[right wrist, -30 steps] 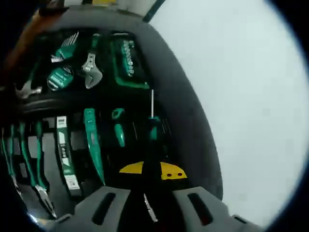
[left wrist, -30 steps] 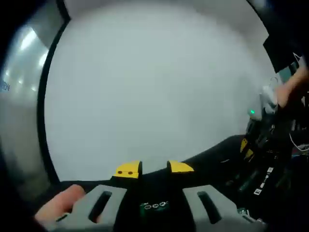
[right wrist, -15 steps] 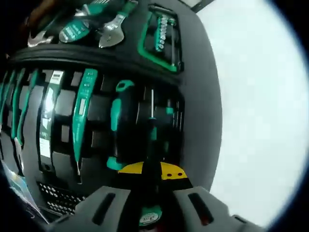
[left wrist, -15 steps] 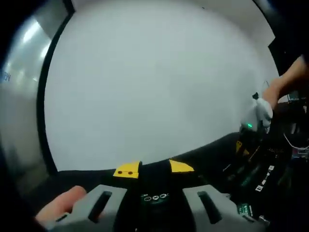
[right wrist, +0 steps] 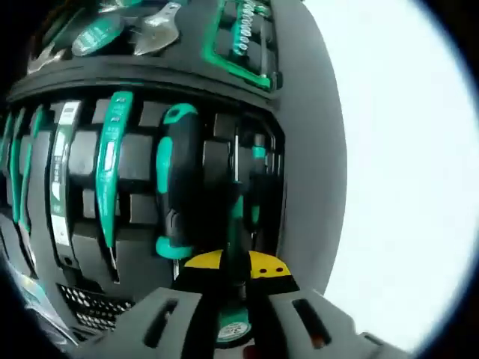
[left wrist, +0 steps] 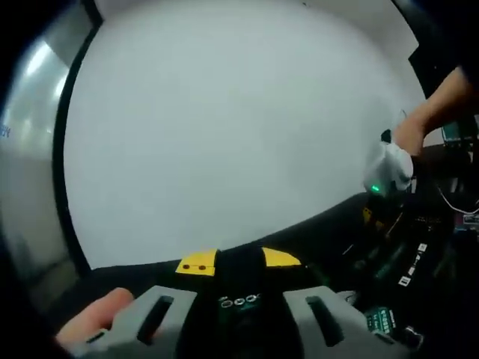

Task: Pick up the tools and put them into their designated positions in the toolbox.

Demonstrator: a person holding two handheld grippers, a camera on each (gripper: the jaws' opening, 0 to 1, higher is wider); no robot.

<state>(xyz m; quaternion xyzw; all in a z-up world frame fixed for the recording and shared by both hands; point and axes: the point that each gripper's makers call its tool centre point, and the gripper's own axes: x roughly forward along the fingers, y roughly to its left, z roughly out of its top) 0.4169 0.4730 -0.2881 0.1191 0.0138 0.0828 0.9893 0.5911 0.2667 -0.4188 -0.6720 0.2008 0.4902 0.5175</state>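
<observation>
The slim screwdriver sits clamped between the yellow-tipped jaws of the right gripper, its thin metal shaft pointing away over the far slots of the toolbox. It hangs just above the black foam tray at the right end of the near row, though whether it touches the foam is hard to tell. Just left of it lies one thick green-and-black screwdriver in its slot. Further left I count two flat green testers or knives, one with a white label, and more thin green handles blur together at the left edge. In the far row there is one rack of small sockets in a green frame and one silver wrench beside some green-handled pieces.

The left gripper rests over the dark edge of the toolbox, its jaws apart with nothing between them, facing a white table. A fingertip shows at its near left. Off to the right, a hand holds the other gripper.
</observation>
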